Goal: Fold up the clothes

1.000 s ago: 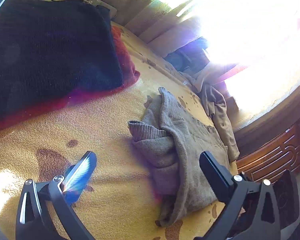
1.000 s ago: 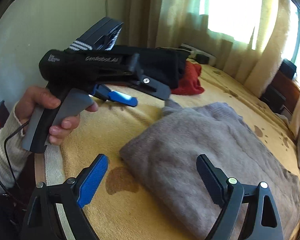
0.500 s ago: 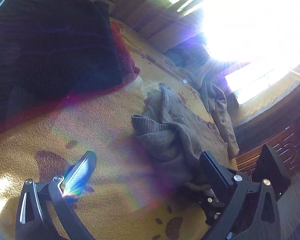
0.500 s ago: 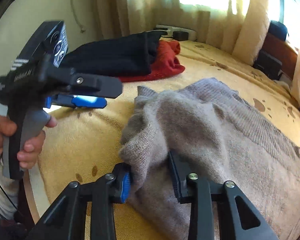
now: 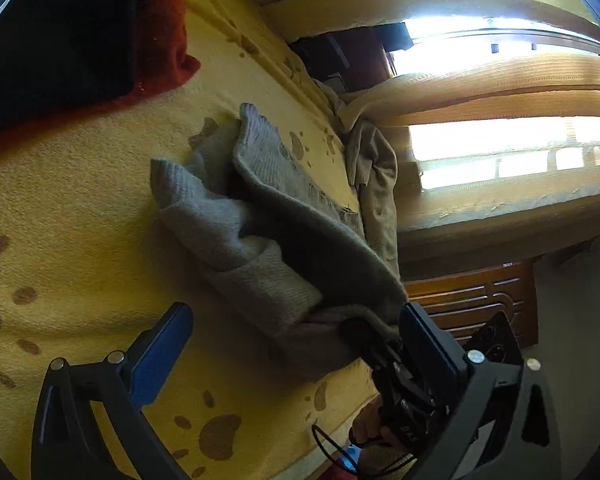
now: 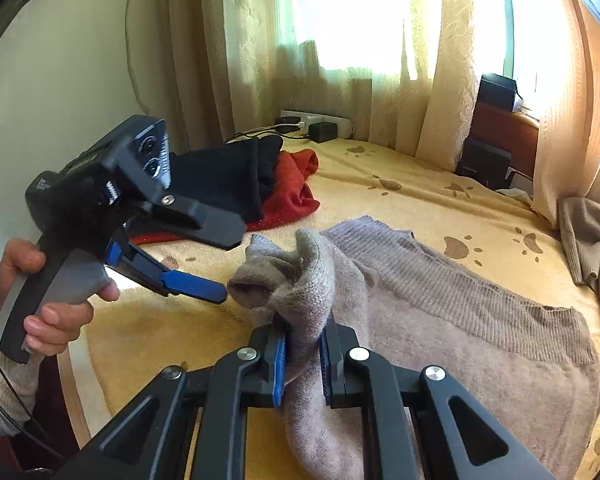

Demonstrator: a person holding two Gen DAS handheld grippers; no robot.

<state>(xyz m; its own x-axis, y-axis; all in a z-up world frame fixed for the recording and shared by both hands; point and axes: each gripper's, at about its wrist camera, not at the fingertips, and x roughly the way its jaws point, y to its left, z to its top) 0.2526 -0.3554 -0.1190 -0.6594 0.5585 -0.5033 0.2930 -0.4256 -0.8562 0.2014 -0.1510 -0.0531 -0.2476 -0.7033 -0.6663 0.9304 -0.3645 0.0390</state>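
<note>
We hold the right gripper [image 6: 302,354] clamped on a bunched fold of the grey-brown knitted sweater [image 6: 440,304], its jaws narrowed onto the wool and lifting that corner off the bed. The rest of the sweater lies spread on the yellow paw-print blanket [image 6: 412,196], towards the bed's near right edge. Our left gripper [image 6: 216,262] hangs just left of the raised fold, its jaws wide apart and holding nothing; the blue pad [image 6: 192,282] of its lower finger points at the sweater, very close to the wool, though we cannot tell whether it touches. Our left hand [image 6: 56,296] grips its handle over the bed's left edge. At the far left corner a folded black knit garment [image 6: 224,176] rests on a red one [image 6: 292,188]. Another beige garment [image 6: 592,236] is heaped at the right edge by the cream curtains [image 6: 440,80]. Bare blanket lies open between the sweater and the folded pile.
</note>
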